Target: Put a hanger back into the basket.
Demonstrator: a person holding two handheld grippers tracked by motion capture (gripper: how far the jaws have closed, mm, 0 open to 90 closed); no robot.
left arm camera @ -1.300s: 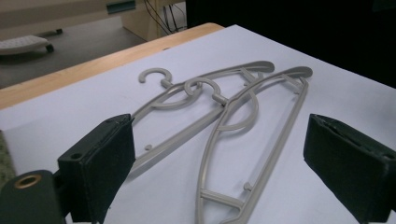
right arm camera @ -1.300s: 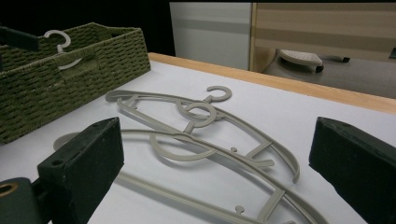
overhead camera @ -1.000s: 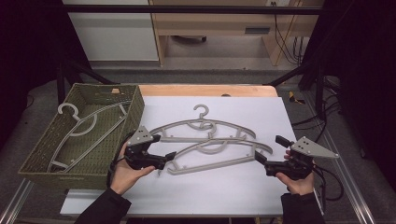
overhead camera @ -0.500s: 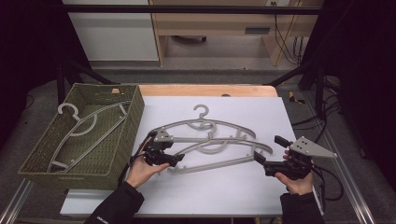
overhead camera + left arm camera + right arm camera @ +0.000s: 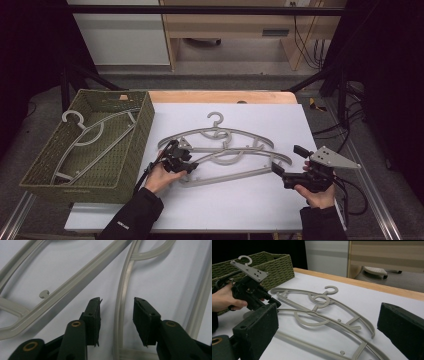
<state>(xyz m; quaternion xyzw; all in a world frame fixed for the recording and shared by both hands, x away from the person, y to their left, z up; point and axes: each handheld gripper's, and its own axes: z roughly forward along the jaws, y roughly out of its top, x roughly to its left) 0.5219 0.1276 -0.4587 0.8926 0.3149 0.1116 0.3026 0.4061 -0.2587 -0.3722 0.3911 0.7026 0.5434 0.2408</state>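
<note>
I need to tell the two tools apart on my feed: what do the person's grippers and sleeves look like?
Both are black pistol-style tools with flat black jaw pads. The right gripper carries a grey three-cornered plate with small holes on top and trails a black cable. The left gripper also trails a black cable; brass-coloured rivets show on its jaw arms. Both sleeves are black, the left with small white lettering.

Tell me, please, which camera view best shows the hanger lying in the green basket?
The high view: it looks down into the green basket and shows the whole hanger in the basket. The right gripper view catches just its hook above the rim.
</note>
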